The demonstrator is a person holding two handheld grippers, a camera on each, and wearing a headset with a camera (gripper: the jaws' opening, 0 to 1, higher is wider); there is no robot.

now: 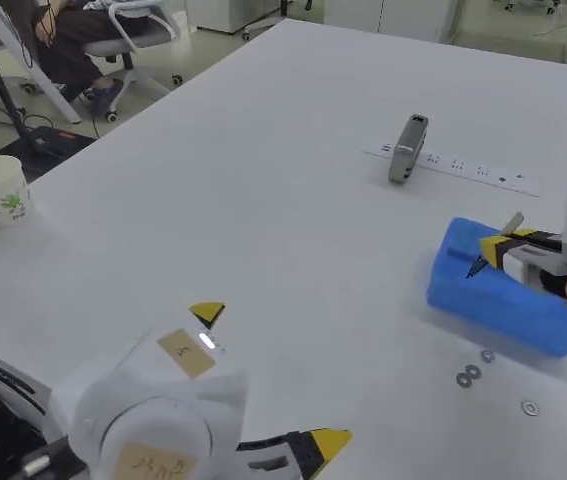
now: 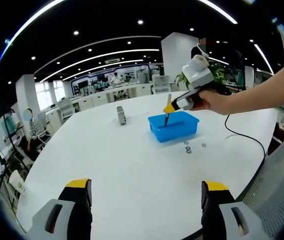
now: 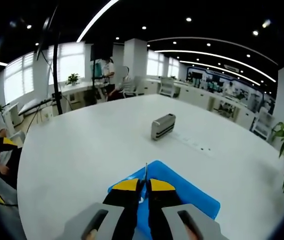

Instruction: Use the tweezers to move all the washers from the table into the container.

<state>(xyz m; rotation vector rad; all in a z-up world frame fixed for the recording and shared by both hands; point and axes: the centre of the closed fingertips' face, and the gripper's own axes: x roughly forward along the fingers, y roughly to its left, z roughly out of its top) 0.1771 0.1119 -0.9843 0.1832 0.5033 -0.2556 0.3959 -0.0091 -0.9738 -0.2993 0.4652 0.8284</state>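
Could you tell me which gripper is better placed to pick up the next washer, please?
Right. The right gripper is shut on the tweezers over the container, and the washers lie on the table beside that container. The left gripper is open, empty and farther from them.

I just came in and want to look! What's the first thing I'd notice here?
Probably the bright blue container at the right of the big white table. The right gripper is shut on thin tweezers that point down over it. A few tiny washers lie on the table beside the container, and the left gripper hangs open nearer the person.
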